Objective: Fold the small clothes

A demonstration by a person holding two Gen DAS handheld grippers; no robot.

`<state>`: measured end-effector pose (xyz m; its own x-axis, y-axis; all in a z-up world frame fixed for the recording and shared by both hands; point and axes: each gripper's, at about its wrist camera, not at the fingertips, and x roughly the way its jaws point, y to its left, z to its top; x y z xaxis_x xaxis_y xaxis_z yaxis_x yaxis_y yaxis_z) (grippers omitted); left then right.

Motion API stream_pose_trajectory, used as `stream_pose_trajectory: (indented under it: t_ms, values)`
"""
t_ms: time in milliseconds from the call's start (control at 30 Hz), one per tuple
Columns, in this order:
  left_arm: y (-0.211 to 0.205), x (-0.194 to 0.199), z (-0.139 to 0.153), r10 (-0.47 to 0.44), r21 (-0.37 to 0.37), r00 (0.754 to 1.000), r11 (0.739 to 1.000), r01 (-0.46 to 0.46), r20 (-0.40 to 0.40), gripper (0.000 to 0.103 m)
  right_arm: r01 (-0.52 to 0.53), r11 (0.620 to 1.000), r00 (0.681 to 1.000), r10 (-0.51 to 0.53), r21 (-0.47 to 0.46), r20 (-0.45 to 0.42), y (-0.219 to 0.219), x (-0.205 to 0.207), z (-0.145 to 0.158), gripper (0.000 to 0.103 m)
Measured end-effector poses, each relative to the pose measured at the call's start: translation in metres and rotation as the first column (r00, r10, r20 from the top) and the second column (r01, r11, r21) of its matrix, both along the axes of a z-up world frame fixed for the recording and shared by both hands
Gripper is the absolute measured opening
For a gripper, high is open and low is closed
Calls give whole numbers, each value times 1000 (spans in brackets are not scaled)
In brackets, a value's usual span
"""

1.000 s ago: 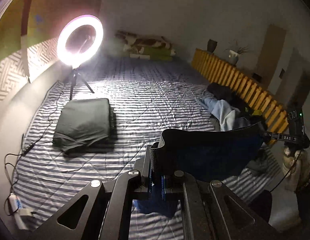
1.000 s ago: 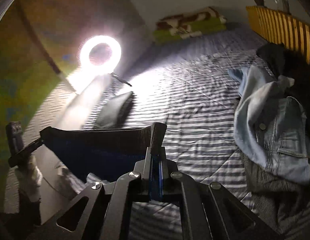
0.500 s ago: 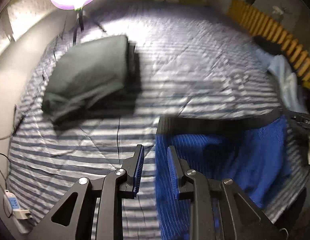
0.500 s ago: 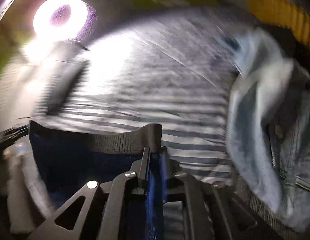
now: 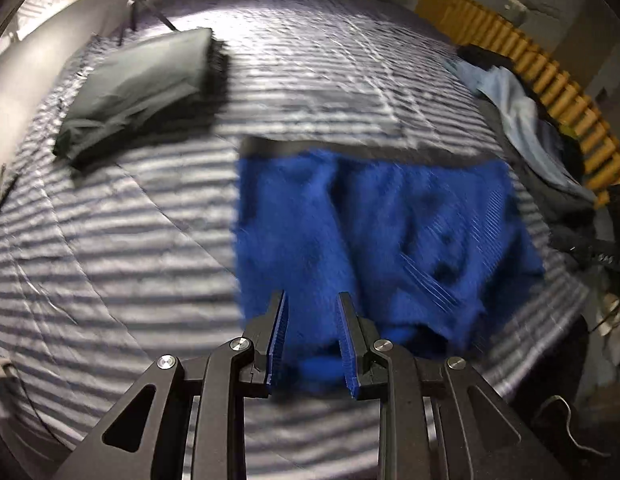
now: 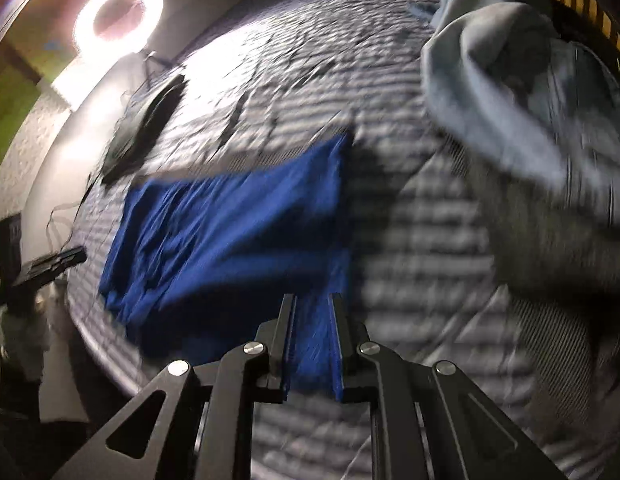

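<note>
Blue ribbed pads line both your tongs, and both pairs stand apart with nothing clamped: your left gripper [image 5: 312,326] and right gripper [image 6: 313,330] have just been opening, letting go of the bright blue shorts with a dark grey waistband [image 5: 370,236], which lie spread flat at centre frame on the grey-and-white striped bedspread [image 5: 110,240]. Laying out looks done; the folds themselves are left. One dark green folded garment [image 5: 138,84] sits upper left; a heap of pale blue denim clothes [image 6: 522,92] waits at upper right. No writing is readable through the blur.
</note>
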<state>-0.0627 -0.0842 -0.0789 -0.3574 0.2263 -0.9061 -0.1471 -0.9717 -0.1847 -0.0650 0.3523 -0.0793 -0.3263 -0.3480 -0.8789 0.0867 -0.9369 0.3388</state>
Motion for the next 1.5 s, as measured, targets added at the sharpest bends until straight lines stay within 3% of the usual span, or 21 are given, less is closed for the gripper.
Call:
stream_pose_trajectory:
  t_ms: [267,433,600,633,700,733,933,1067,1167,1267,1367,1467,1500]
  values:
    - [46,31,-19,-81,136,994,988,71,73,27,-50,992,999,48,113,19,-27,28,-24,15]
    - [82,39,-22,-161,216,984,966,143,70,45,-93,981,996,90,169,26,-38,21,-35,16]
    - [114,26,-32,-189,170,979,970,174,76,44,-105,973,994,102,205,26,-42,13,-41,16]
    - [119,24,-37,-196,155,977,971,182,86,38,-108,973,994,105,203,26,-42,13,-40,15]
    - [124,21,-44,-202,143,973,972,186,113,4,-105,974,994,103,203,19,-39,13,-39,4]
    - [124,20,-46,-202,150,972,972,183,123,1,-103,974,995,102,203,15,-38,13,-38,2]
    - [116,31,-25,-216,142,973,969,203,78,0,-61,989,997,66,137,-33,-19,25,-12,0]
    - [121,41,-11,-234,84,971,969,231,37,1,-42,992,996,51,121,-72,-5,35,5,0]
    - [130,38,-8,-252,91,967,965,247,46,20,-72,990,996,77,123,-36,-12,35,-3,3]
    - [148,32,-13,-285,57,958,958,282,44,25,-85,979,996,88,187,-7,-27,27,-19,6]
    - [169,27,-27,-331,29,941,944,330,67,37,-101,971,995,101,217,13,-35,20,-32,10]
    - [184,21,-45,-353,-27,932,934,356,86,34,-108,969,994,107,222,14,-38,14,-39,14]
    - [187,20,-50,-353,-33,931,933,357,93,14,-110,969,994,110,223,12,-38,13,-39,14]
